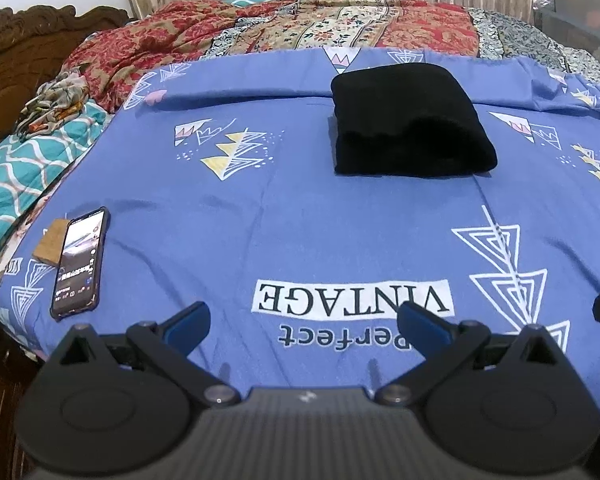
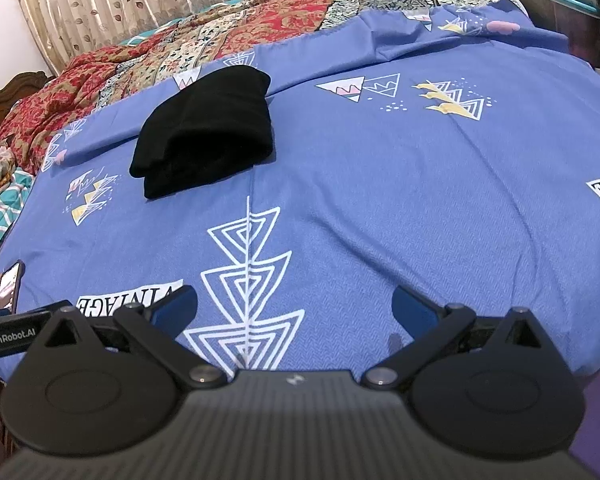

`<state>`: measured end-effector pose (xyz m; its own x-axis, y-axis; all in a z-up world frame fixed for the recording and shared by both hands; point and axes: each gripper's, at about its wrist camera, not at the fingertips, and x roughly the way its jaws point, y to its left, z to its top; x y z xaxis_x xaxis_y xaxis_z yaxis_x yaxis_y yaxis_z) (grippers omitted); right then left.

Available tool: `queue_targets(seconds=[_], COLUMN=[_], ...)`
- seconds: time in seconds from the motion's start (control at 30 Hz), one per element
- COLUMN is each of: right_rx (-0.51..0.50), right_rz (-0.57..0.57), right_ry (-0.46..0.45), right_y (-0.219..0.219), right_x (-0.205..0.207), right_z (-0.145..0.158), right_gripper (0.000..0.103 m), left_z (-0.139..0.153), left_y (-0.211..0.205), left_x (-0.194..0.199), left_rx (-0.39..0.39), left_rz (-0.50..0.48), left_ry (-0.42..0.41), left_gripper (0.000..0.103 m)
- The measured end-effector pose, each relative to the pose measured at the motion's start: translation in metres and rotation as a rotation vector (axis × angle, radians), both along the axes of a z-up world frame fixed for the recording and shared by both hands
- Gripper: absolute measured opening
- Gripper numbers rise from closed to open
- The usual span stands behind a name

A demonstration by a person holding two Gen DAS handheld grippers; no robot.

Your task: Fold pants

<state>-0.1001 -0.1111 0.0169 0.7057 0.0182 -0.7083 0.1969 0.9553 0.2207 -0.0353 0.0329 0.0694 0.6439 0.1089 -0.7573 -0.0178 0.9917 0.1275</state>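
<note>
Lying in a neat, thick bundle on the blue bed sheet (image 1: pixel 300 208), the black pants (image 1: pixel 410 120) look already folded, so the job seems done or nearly done. They sit toward the far side of the bed, well apart from both tools. That is likely why the left gripper (image 1: pixel 303 314) and the right gripper (image 2: pixel 295 300) hang low over the near edge with their jaws wide apart and nothing in them.

The left view shows a phone (image 1: pixel 80 262) with its screen lit, resting partly on a small brown card (image 1: pixel 51 246) at the sheet's edge. The right view only catches a sliver of that phone. But the right view shows more bare sheet on the far right side.
</note>
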Motion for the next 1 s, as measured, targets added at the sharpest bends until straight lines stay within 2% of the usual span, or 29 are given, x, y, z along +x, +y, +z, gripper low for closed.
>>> queue_targets(seconds=[1.0], right_rx=[-0.001], right_rz=[0.003], right_ry=[0.0], right_y=[0.0044], right_x=[-0.0005], right_z=[-0.0003], right_gripper=[0.103], left_z=[-0.005], left_y=[-0.0004], left_x=[0.001], left_rx=[-0.002], left_rz=[0.009], left_ry=[0.032], left_gripper=[0.103])
